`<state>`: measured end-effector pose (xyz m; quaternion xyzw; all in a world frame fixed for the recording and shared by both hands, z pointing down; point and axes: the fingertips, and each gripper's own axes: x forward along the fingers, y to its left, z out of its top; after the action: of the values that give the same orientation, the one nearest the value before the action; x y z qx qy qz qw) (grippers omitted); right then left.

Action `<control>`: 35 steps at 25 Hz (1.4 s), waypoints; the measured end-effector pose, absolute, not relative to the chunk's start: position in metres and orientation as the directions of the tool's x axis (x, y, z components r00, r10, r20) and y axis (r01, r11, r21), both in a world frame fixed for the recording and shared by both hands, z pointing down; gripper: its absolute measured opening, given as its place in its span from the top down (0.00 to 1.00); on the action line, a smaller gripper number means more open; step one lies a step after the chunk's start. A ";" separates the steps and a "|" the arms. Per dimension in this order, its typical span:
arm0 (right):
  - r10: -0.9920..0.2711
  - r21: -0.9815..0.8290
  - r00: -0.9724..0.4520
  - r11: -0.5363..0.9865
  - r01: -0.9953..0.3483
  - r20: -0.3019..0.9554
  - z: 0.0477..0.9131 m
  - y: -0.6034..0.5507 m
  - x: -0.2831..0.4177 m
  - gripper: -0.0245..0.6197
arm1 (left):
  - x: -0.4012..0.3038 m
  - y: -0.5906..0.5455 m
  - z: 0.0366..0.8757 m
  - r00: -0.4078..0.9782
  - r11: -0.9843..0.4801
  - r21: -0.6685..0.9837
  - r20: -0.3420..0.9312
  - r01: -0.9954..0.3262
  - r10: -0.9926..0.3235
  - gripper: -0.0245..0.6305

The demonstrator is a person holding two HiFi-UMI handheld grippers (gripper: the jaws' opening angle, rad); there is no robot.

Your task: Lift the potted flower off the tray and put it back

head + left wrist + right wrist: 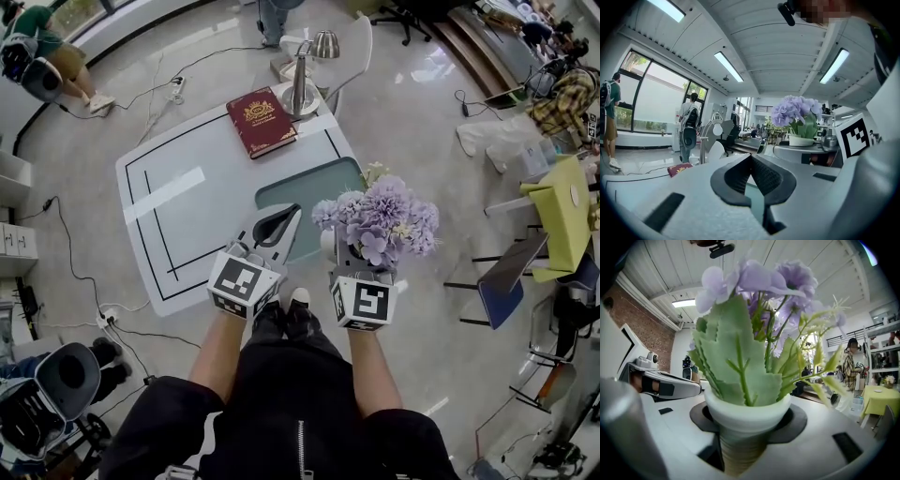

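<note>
White table [202, 239], marked with a black outline [178, 142] running just inside its edges and a strip of white tape [164, 194] stuck slantwise across the left part. At the far edge, lying flat, a dark red book [261, 122] with gold print on its cover, and just beside it on the right a silver desk lamp [300, 82] standing on its base. Nearer, on the right side, a grey-green tray [319, 183] flat on the top, its near corner hidden.
</note>
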<state>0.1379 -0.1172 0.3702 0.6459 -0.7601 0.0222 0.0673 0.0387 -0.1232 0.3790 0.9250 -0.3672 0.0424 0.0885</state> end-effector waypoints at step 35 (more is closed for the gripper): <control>-0.957 0.103 -0.242 0.260 -0.960 0.162 0.428 -0.160 0.117 0.60 | -0.016 -0.122 0.432 0.633 -0.615 0.158 0.269 -0.773 -0.726 0.96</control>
<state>0.1171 -0.1604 0.4281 0.6080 -0.7880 0.0088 0.0962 -0.0164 -0.1220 0.4323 0.8941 -0.4191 0.0891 0.1303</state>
